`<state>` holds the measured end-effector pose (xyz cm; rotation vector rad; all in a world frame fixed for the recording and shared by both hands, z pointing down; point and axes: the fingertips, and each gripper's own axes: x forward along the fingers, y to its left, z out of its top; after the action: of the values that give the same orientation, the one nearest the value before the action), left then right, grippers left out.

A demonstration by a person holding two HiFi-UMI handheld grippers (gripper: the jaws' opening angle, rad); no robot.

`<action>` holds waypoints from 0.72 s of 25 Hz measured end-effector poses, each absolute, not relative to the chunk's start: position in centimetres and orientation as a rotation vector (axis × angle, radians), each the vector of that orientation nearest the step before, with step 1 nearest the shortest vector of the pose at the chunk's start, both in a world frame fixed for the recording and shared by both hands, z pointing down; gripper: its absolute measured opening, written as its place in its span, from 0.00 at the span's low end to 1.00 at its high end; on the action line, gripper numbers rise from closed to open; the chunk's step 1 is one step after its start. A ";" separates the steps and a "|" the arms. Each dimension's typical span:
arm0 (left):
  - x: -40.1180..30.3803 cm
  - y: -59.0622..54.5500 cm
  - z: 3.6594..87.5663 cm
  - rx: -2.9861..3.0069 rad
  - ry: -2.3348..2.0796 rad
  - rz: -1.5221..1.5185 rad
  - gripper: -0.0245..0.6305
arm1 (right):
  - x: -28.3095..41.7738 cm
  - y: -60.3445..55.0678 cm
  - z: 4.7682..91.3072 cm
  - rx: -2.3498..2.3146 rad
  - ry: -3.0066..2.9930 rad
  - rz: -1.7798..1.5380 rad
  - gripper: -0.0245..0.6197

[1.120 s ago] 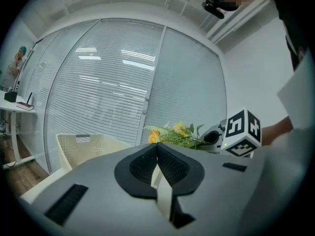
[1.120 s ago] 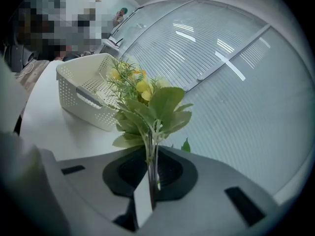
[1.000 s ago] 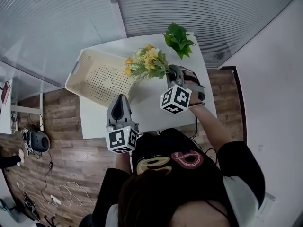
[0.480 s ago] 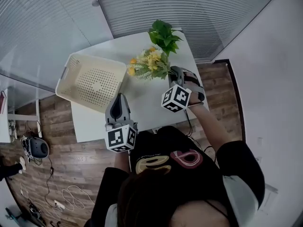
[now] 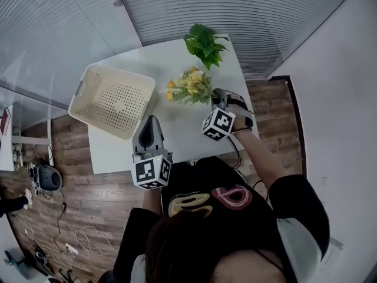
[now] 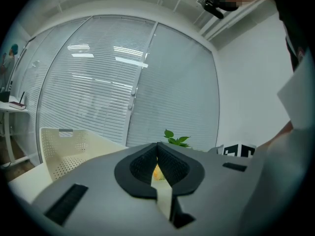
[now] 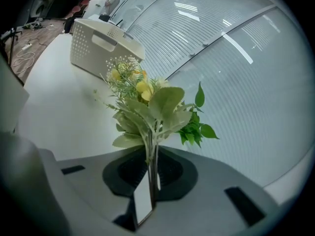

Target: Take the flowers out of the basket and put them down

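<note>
Flowers (image 5: 188, 87): a small yellow bunch with pale green leaves. It is out of the basket (image 5: 88, 99) and low over the white table (image 5: 177, 140), between the basket and the potted plant (image 5: 205, 43). The blooms point towards the basket side. I cannot tell whether any leaf touches the tabletop.

Right gripper (image 5: 218, 97): its jaws pinch the thin stems near their lower ends, and it is tilted downward. In the right gripper view the stems run straight up out of the closed pads, with the whole bunch (image 7: 142, 100) fanning out above them.

Left gripper (image 5: 150, 125): it sits level over the near part of the table with jaws pressed together and nothing between them. It is well apart from the bunch.

Step, as I judge it: lowering to set the bunch down. Release is not yet done.

Risks:
- The grip is on a few thin stems far from the heavy end, so the bunch could pivot or a single stem could slide out.
- Opening the jaws while the bunch hangs above the surface would let it drop and roll.
- The potted plant is near the blooms, so a sideways drift could snag its foliage.
- Pressing the tilted gripper too low could bend the stems against the table.
</note>
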<state>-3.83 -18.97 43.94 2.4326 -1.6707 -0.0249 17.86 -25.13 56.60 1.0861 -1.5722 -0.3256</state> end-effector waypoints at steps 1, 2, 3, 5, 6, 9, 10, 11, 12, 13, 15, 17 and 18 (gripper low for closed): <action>-3.8 -19.0 44.0 2.428 -1.680 -0.024 0.06 | 17.9 -25.3 57.0 1.079 -1.572 -0.327 0.10; -3.8 -19.0 44.1 2.423 -1.688 -0.025 0.06 | 17.9 -25.4 57.4 1.072 -1.570 -0.330 0.10; -3.8 -19.1 44.2 2.420 -1.696 -0.026 0.06 | 18.0 -25.7 57.8 1.063 -1.567 -0.334 0.10; -3.7 -19.2 44.3 2.414 -1.711 -0.025 0.06 | 17.9 -26.1 58.7 1.038 -1.564 -0.340 0.10; -3.8 -19.2 44.3 2.410 -1.718 -0.020 0.06 | 17.7 -26.3 59.2 1.022 -1.564 -0.340 0.10; -4.1 -19.1 44.4 2.388 -1.739 -0.013 0.06 | 17.5 -26.8 60.2 0.985 -1.553 -0.344 0.10; -4.3 -19.1 44.4 2.379 -1.749 -0.014 0.06 | 17.5 -27.1 60.4 0.977 -1.545 -0.347 0.10; -4.5 -19.1 44.4 2.369 -1.759 -0.015 0.06 | 17.5 -27.4 60.6 0.970 -1.538 -0.349 0.10; -4.7 -19.1 44.5 2.360 -1.769 -0.015 0.06 | 17.5 -27.7 61.0 0.960 -1.533 -0.344 0.10; -4.9 -19.1 44.5 2.352 -1.778 -0.015 0.06 | 17.5 -27.8 61.6 0.947 -1.533 -0.332 0.10; -5.2 -19.1 44.7 2.334 -1.795 -0.010 0.06 | 17.5 -28.2 62.3 0.926 -1.531 -0.318 0.10; -5.4 -19.2 44.9 2.319 -1.811 -0.002 0.06 | 17.5 -28.7 62.6 0.916 -1.526 -0.330 0.10; -5.6 -19.3 45.0 2.312 -1.818 0.001 0.06 | 17.4 -29.0 62.7 0.915 -1.525 -0.339 0.10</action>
<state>-5.56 -19.26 44.98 2.3118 -1.8182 0.0011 17.43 -28.97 62.73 0.9152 -1.5251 -0.3390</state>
